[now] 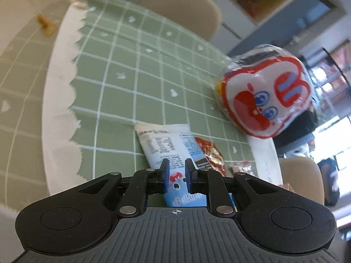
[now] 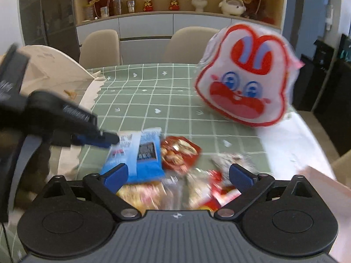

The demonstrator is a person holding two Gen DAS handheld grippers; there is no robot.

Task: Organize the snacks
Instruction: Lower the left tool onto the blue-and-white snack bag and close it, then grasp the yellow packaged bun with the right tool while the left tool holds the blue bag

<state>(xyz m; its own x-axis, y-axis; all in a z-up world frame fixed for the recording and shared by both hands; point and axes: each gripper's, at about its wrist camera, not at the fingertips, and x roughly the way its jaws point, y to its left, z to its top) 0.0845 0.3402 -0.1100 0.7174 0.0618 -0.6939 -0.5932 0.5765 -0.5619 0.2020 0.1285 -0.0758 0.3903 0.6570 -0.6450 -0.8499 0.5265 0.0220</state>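
Left gripper [image 1: 176, 171] clamps the blue-white snack packet [image 1: 162, 146], low over the green checked tablecloth [image 1: 122, 70]. Right gripper [image 2: 177, 173] jaws wide apart, empty, over a blurred snack pile [image 2: 175, 188], probably mixed wrappers. Rabbit-face bag [image 2: 243, 76] stands behind.

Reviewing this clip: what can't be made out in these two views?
- Snack heap, right wrist view: motion blur smears the packets; labels unreadable.
- Blue-and-white packet, left wrist view: its near end is hidden behind the left hand-held gripper.
- Rabbit-face bag: its base is hidden in both views, so what supports it is unclear.
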